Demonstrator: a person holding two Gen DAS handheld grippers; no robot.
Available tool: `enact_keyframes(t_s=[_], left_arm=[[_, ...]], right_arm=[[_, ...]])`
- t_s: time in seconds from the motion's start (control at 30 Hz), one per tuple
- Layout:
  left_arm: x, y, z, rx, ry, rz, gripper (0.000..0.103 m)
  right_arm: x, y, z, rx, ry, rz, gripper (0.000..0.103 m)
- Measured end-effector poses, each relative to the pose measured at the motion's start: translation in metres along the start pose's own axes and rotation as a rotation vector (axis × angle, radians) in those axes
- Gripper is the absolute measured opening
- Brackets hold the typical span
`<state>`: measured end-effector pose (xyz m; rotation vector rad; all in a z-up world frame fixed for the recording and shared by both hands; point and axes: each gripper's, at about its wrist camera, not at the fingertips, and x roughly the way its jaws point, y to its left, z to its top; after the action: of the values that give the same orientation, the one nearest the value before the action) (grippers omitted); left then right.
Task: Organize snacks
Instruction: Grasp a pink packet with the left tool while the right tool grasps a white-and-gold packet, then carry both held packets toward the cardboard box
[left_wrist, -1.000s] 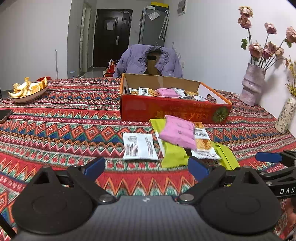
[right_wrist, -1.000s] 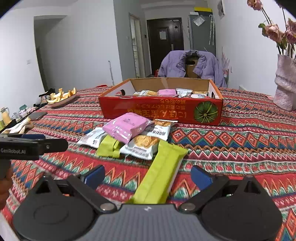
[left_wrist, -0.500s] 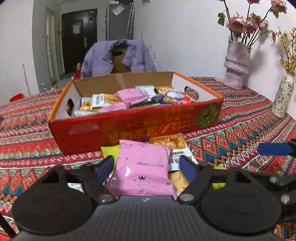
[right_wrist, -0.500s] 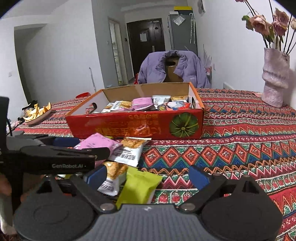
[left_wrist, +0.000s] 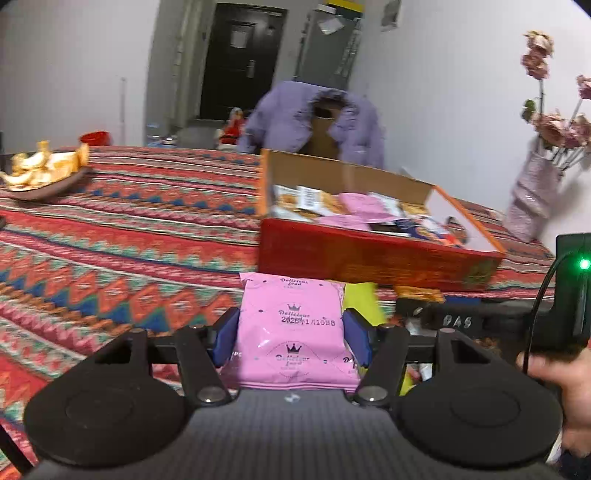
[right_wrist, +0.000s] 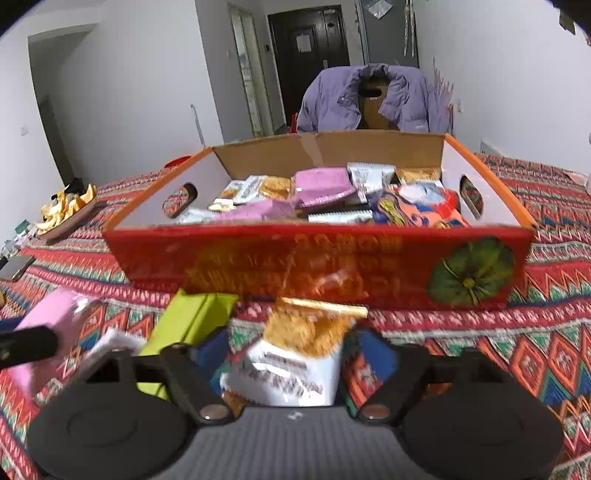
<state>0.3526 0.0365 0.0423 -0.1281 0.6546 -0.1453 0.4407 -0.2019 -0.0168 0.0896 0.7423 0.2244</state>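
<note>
My left gripper (left_wrist: 291, 338) is shut on a pink snack packet (left_wrist: 291, 325) and holds it above the tablecloth, just in front of the red cardboard box (left_wrist: 369, 258). My right gripper (right_wrist: 295, 360) is shut on a white and orange snack packet (right_wrist: 295, 354), close in front of the same box (right_wrist: 317, 269). The box holds several snack packets (right_wrist: 325, 192). A green packet (right_wrist: 188, 325) lies on the cloth left of my right gripper. The pink packet also shows at the right wrist view's left edge (right_wrist: 48, 317).
A dish of orange peel (left_wrist: 40, 173) sits at the far left of the table. A pale vase with dried roses (left_wrist: 535, 192) stands at the far right. A chair with a purple jacket (right_wrist: 373, 96) is behind the box. A phone (right_wrist: 14, 267) lies at the left edge.
Both grippers moved in over the loose pile and closed, the left on the pink packet, the right on the white and orange one. The pink packet has been lifted off the pile.
</note>
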Motion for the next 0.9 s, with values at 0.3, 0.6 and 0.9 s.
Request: enact_keyframes(t_s=[0.3,0.6,0.9], left_arm=[[-0.017,-0.020,0.000,0.029,-0.026,-0.052,0.062],[-0.070,-0.038,-0.013,0.050,-0.126,-0.038,0.062],[-0.109,-0.055,-0.035,0.054,-0.157,-0.047,0.062]], right_arm=[[-0.041,-0.020,-0.002,0.050,-0.072,0.009,0.040],[-0.140,-0.017,-0.014,0.009,-0.226,0.020,0.040],[-0.195,-0.035,-0.043,0.043,-0.300,-0.003,0.040]])
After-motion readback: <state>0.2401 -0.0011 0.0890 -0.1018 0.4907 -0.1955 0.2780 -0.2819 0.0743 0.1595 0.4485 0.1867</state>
